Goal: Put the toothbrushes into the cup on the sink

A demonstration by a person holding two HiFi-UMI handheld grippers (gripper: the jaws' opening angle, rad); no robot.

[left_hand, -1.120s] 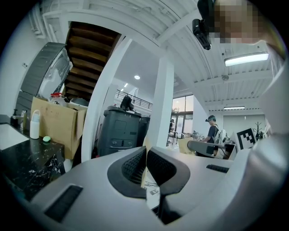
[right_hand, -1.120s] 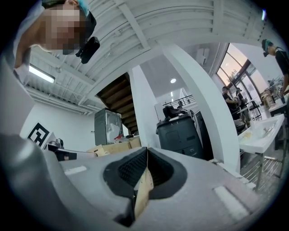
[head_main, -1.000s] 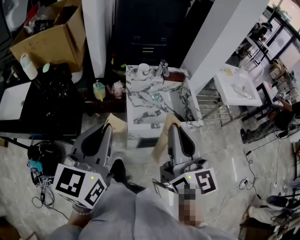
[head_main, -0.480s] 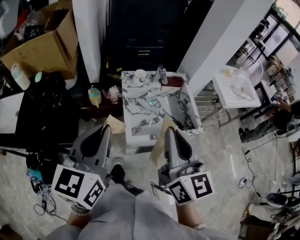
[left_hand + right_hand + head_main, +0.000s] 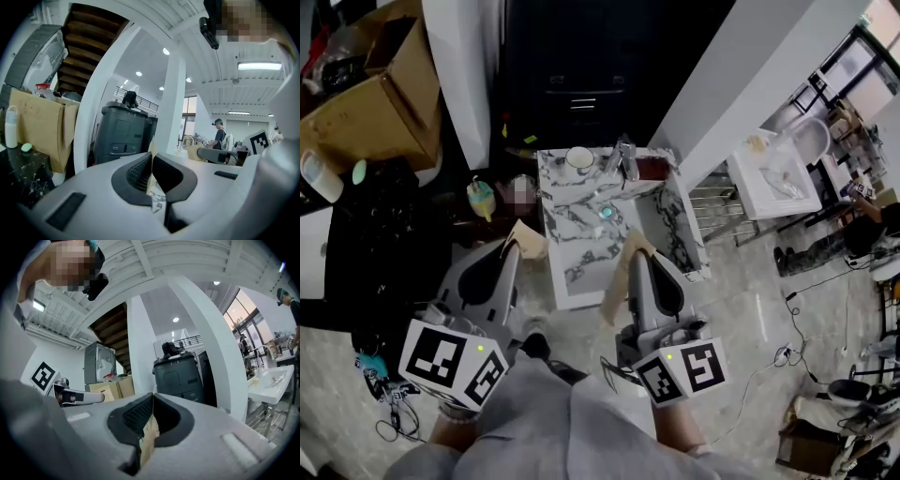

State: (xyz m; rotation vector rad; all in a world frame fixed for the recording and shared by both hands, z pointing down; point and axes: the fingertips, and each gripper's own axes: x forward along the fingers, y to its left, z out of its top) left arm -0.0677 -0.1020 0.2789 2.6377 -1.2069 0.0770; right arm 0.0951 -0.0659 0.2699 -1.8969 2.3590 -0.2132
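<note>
A marble-patterned sink unit (image 5: 581,246) stands on the floor ahead of me. A white cup (image 5: 578,159) sits on its back ledge beside the faucet (image 5: 623,161). A small teal item (image 5: 606,212) lies in the basin; I cannot make out any toothbrush. My left gripper (image 5: 523,240) and right gripper (image 5: 630,249) are held low near my body, short of the sink's front edge, both shut. In both gripper views the left gripper (image 5: 151,161) and right gripper (image 5: 152,401) point upward at the ceiling, with only a tan strip in the seam between the jaws.
A cardboard box (image 5: 370,94) and a black counter (image 5: 384,220) lie at the left, with a yellow-green bottle (image 5: 480,199) near the sink. A dark cabinet (image 5: 581,84) stands behind it. A white pillar (image 5: 741,84), a white basin on a rack (image 5: 773,183) and floor cables (image 5: 787,356) are at the right.
The head view has shifted, so the sink and cup now sit slightly lower and further left in frame. Both grippers stay shut in about the same place.
</note>
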